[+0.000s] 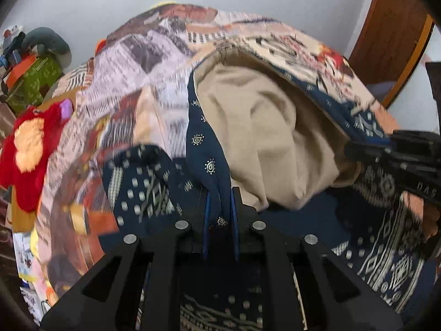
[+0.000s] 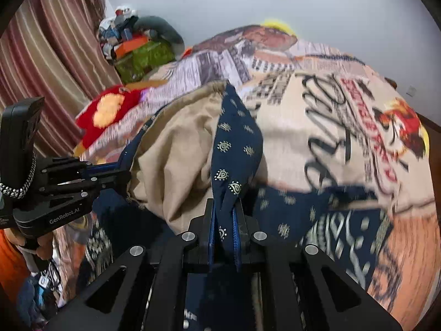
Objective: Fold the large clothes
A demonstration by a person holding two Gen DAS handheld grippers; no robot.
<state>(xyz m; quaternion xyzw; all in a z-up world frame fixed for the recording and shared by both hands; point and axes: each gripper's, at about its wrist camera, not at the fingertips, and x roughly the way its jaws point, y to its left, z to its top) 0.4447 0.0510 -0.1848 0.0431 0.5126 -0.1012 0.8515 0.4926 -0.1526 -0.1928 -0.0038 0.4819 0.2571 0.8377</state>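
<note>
A large navy garment [image 1: 207, 149] with small gold motifs and a beige lining [image 1: 264, 138] is lifted over the bed. My left gripper [image 1: 220, 193] is shut on a navy edge of it. The same garment [image 2: 234, 143] shows in the right wrist view, its beige inside [image 2: 176, 160] facing me, and my right gripper [image 2: 224, 207] is shut on another navy edge. The right gripper [image 1: 397, 160] shows at the right of the left wrist view. The left gripper [image 2: 82, 176] shows at the left of the right wrist view. The cloth stretches between them.
A printed bedspread [image 2: 330, 127] covers the bed. A red plush toy [image 1: 27, 149] lies at its left side. A pile of bags and boxes [image 2: 137, 49] sits by a striped curtain [image 2: 49, 63]. A wooden door [image 1: 391, 33] stands at the right.
</note>
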